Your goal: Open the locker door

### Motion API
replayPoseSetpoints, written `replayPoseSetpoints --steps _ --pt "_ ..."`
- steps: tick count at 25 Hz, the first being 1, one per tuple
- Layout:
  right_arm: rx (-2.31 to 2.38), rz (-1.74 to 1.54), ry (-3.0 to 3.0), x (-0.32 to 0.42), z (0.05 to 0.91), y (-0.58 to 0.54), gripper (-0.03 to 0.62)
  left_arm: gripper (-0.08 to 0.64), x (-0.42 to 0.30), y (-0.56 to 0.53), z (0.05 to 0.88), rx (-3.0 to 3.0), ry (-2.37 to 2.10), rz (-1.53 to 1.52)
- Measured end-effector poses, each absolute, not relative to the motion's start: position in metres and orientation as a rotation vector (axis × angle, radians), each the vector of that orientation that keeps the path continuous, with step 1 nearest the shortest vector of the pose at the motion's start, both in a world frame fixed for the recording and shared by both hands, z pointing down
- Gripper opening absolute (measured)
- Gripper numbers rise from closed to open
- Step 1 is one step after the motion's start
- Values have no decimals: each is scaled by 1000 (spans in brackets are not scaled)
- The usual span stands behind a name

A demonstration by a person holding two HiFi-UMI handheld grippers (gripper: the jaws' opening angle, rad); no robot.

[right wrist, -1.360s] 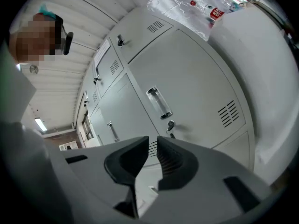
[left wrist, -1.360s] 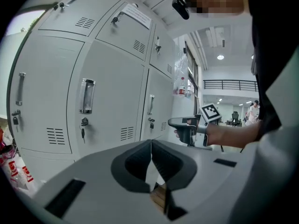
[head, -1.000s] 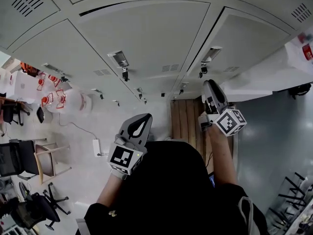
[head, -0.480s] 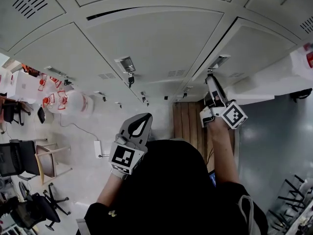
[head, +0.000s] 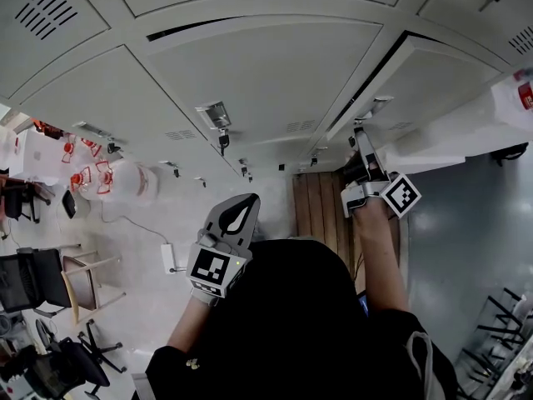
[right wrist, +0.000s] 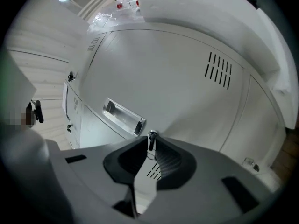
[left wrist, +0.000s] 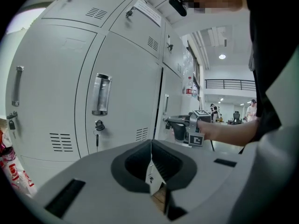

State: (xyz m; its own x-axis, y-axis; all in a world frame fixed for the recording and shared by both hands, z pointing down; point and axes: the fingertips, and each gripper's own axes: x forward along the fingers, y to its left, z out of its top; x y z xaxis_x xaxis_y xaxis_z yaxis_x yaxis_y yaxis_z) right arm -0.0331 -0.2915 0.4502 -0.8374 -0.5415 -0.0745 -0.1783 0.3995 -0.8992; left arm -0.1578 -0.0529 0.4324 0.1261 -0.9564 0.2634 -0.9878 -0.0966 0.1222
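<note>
The grey locker door [head: 433,73] at the right has a recessed metal handle [head: 379,104] and a key [right wrist: 151,136] in the lock below it. A dark gap [head: 366,77] runs along the door's left edge. My right gripper [head: 360,133] reaches up to that lock. In the right gripper view its jaws are closing, and their tips [right wrist: 151,143] pinch the key. The handle [right wrist: 124,117] sits just left of them. My left gripper [head: 239,213] hangs low in front of the person's body, shut and empty, its tips [left wrist: 151,144] meeting well away from the lockers.
The neighbouring locker door [head: 266,65] carries its own handle [head: 215,113] and a hanging key [head: 223,140]. Water jugs [head: 108,177], chairs [head: 50,277] and a power strip [head: 166,257] stand on the floor at left. A wooden panel [head: 316,207] lies below the lockers.
My right gripper has moved forward from beside the person to the lock, and its jaws now close around the key. The dark gap along the door's edge has appeared. The left gripper stays put.
</note>
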Motion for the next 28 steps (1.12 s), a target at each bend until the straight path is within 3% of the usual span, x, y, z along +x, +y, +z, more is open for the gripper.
replayPoseSetpoints --steps 14,28 --pt "-626 -1531 2171 23 454 -259 60 23 -127 -71 446 2297 -1657 180" --pt "-710 -1505 2006 145 458 -245 60 23 -55 -84 450 2484 -1401 265"
